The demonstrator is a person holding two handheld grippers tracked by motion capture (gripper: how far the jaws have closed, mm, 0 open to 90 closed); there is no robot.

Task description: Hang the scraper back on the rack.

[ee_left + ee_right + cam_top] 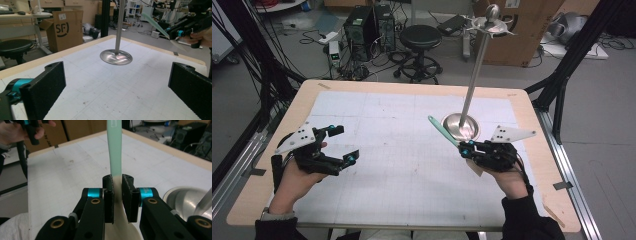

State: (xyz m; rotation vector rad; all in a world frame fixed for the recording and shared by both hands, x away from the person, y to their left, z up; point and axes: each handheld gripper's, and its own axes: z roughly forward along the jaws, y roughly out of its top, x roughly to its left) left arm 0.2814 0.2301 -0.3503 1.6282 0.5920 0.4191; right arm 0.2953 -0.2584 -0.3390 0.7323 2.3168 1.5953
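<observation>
spatula (115,150) clamped between right gripper (117,192) fingers, handle jutting forward; left gripper (339,146) fingers wide apart, empty.

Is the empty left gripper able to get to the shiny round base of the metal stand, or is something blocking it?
Probably yes. The left gripper is open and holds nothing, and bare table lies between it and the metal stand's base. The right gripper, shut on the green-handled tool, sits beside the base, not in the path.

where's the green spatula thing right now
The spatula is clamped in the right gripper, raised above the table's right half, its mint tip pointing up-left beside the metal stand's base.
</observation>
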